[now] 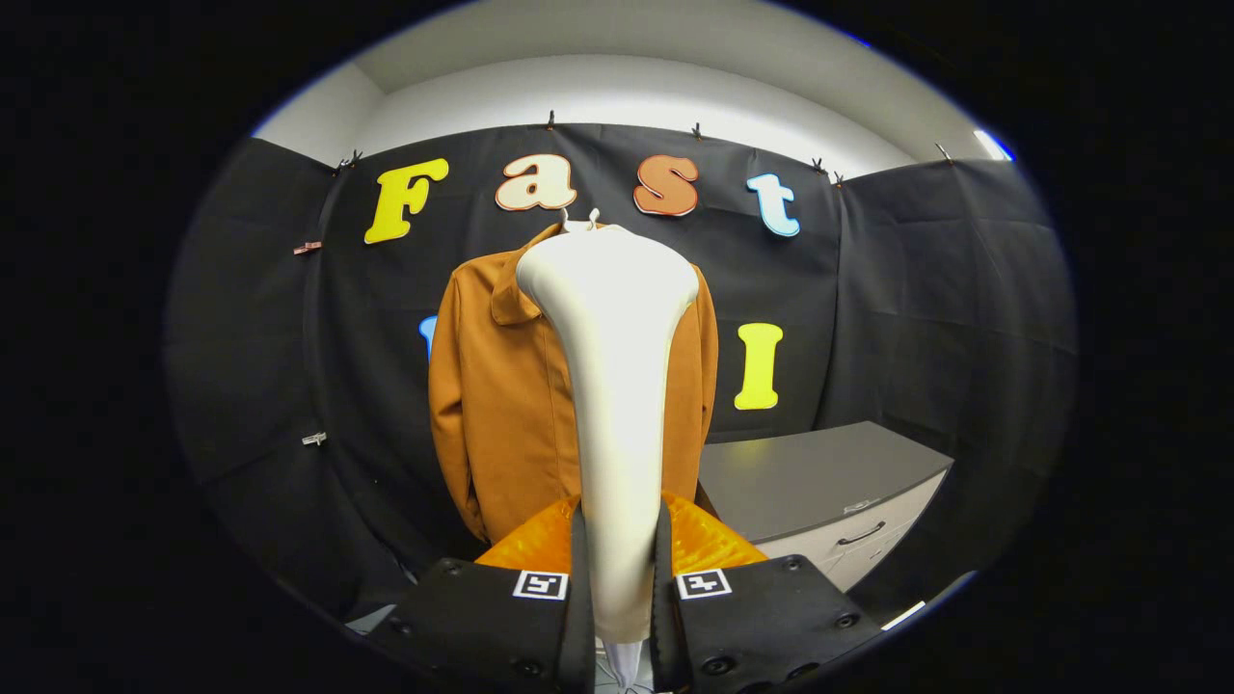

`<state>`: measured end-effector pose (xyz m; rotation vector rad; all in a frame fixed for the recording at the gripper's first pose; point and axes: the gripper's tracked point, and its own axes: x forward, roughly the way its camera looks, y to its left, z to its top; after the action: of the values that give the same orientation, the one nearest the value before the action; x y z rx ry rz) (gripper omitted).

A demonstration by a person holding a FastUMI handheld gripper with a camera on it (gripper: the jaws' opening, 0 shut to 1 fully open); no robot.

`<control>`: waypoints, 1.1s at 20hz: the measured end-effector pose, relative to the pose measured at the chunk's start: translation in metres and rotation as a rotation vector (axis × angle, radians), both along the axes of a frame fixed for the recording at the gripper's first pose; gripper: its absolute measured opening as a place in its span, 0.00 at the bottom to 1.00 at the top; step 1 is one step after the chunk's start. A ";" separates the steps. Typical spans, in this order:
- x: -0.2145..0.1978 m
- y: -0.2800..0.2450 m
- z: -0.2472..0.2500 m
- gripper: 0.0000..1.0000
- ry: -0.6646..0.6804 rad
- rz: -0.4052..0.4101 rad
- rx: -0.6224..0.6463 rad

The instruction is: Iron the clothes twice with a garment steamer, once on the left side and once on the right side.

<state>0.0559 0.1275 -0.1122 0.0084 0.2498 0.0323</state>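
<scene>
Jacket (501,405) hangs on the booth wall, well beyond the fingers, dead ahead. Steamer (612,386) stands upright between the fingers; gripper (617,588) clamped narrow on its handle, both fingers pressing. Head sits level with the collar. Suggest: close in, start high on one panel, stroke straight down. Cabinet (819,482) sits off to the right.

No readable text; square black-and-white marker tags (540,584) on tongs (620,578), tongs clamping steamer (617,386).

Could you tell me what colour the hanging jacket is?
Orange-brown, plain; the jacket shows best in the gripper view.
</scene>
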 end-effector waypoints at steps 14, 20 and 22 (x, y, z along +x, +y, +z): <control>-0.003 -0.005 0.000 0.26 -0.005 -0.007 -0.001; -0.005 -0.005 0.001 0.26 -0.006 -0.007 -0.001; -0.006 -0.005 0.000 0.26 -0.006 -0.007 0.002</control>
<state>0.0500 0.1226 -0.1118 0.0110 0.2437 0.0253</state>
